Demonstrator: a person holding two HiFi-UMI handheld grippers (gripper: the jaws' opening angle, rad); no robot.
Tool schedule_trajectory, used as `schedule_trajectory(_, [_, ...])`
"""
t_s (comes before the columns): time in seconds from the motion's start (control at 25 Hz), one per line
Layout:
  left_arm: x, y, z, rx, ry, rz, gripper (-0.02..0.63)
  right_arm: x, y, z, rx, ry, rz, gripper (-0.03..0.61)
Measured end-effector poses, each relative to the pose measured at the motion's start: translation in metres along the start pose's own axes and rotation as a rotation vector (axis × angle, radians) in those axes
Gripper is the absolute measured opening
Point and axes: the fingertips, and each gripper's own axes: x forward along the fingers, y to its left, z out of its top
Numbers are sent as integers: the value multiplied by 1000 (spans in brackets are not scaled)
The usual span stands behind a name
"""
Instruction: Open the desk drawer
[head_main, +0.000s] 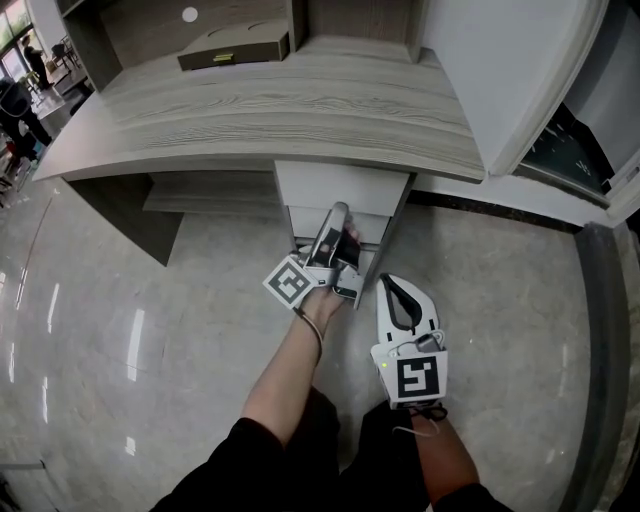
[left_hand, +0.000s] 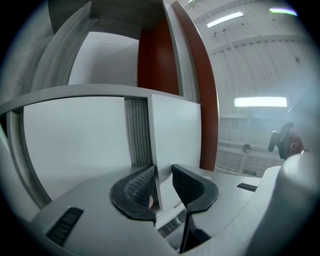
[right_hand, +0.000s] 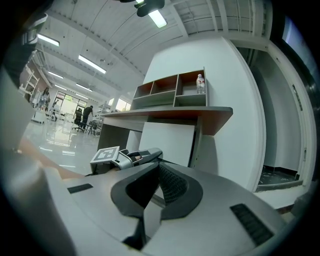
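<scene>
Under the grey wood desk (head_main: 300, 110) sits a white drawer unit (head_main: 345, 188). My left gripper (head_main: 338, 214) reaches up to the front of it, tilted upward. In the left gripper view its jaws (left_hand: 162, 182) straddle the thin edge of a white drawer panel (left_hand: 172, 135). The left pad (left_hand: 140, 184) lies against that edge, and a gap shows on the right pad's side. My right gripper (head_main: 388, 285) hangs low to the right of the unit, shut and empty. In its own view the right gripper (right_hand: 156, 174) faces the desk, with the left gripper's marker cube (right_hand: 105, 154) ahead.
A flat cardboard box (head_main: 235, 48) lies at the back of the desk. A tall white partition (head_main: 520, 80) stands close on the right. A shelf unit (right_hand: 170, 92) on the desk holds a bottle (right_hand: 200, 84). People stand far off at the left (head_main: 20, 100).
</scene>
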Motion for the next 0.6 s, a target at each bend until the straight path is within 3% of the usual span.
schedule_trajectory(0.28, [0, 0, 1, 23, 26, -53, 106, 2, -1, -9, 8, 6, -15, 5])
schedule_trajectory(0.6, [-3, -1, -1, 62, 55, -53, 94, -1, 3, -9, 13, 6, -14, 6])
